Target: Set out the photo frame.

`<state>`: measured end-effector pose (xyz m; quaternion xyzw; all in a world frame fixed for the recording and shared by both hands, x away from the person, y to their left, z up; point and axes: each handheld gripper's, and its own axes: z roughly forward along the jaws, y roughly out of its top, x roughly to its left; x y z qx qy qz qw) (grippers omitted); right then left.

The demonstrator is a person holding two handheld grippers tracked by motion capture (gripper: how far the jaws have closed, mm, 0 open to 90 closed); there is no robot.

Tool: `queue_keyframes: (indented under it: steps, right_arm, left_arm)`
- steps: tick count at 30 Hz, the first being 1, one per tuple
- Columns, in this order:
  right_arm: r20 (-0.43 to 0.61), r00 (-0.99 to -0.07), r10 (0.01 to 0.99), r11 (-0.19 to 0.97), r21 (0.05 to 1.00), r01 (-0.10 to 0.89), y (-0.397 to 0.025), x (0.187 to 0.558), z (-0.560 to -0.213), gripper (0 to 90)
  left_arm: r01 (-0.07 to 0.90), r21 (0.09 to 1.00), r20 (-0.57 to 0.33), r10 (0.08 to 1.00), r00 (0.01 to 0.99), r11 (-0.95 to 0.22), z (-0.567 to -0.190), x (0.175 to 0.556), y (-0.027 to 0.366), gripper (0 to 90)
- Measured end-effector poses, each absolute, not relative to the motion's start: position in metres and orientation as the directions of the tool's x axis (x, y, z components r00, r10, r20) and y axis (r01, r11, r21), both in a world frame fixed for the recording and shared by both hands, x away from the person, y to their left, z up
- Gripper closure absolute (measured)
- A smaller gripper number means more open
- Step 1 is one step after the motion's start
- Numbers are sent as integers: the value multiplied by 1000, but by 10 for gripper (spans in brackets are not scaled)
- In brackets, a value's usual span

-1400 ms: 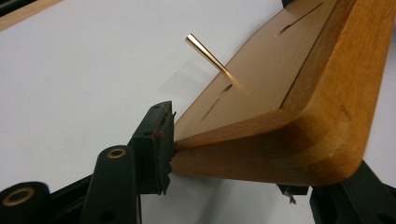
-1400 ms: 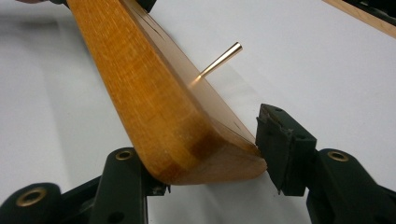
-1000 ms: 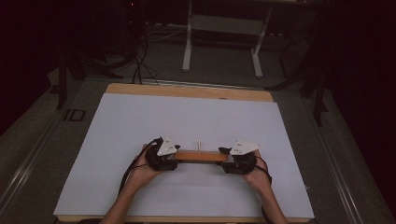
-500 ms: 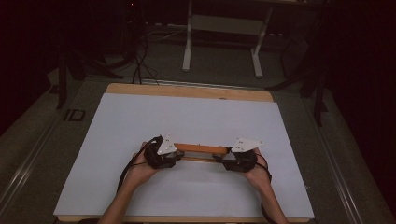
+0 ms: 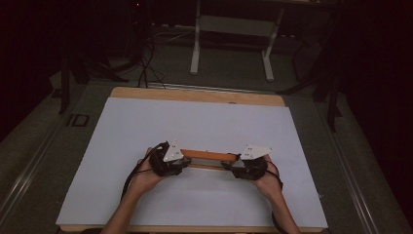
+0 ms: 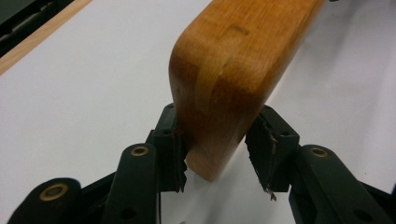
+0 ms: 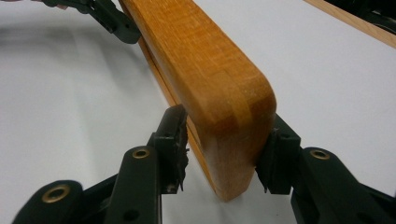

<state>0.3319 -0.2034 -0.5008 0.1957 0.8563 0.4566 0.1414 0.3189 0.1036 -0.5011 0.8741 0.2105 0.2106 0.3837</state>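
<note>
A long orange-brown wooden board (image 5: 209,155) hangs edge-up a little above the white table top (image 5: 195,122), held at both ends. My left gripper (image 5: 185,161) grips its left end; in the left gripper view both pads press the rounded end (image 6: 243,56). At the opposite end, my right gripper (image 5: 233,165) clamps the board, and the right gripper view shows that end (image 7: 201,60) wedged between its jaws. A hand holds each gripper from the near side. The other gripper's jaw (image 7: 112,21) shows far along the board.
The white sheet covers a wooden table whose bare far edge (image 5: 195,95) shows. Beyond it on the dark floor stand a white metal frame (image 5: 234,24) and cables (image 5: 146,68). Open sheet lies all around the board.
The board has lifted slightly and turned more onto its edge between the two grippers. Both hands have stayed almost where they were.
</note>
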Motion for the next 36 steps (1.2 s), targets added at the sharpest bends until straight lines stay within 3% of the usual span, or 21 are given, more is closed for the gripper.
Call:
queue_keyframes:
  steps: [24, 36]
  right_arm:
    - [-69, -885, 460, 487, 853, 187, -205, 327, -489, 578]
    - [-42, -888, 459, 460, 866, 196, -208, 327, -484, 578]
  left_arm:
    - [220, 784, 161, 532, 831, -581, -491, 316, 108, 588]
    - [251, 802, 98, 533, 840, -543, -484, 316, 111, 591]
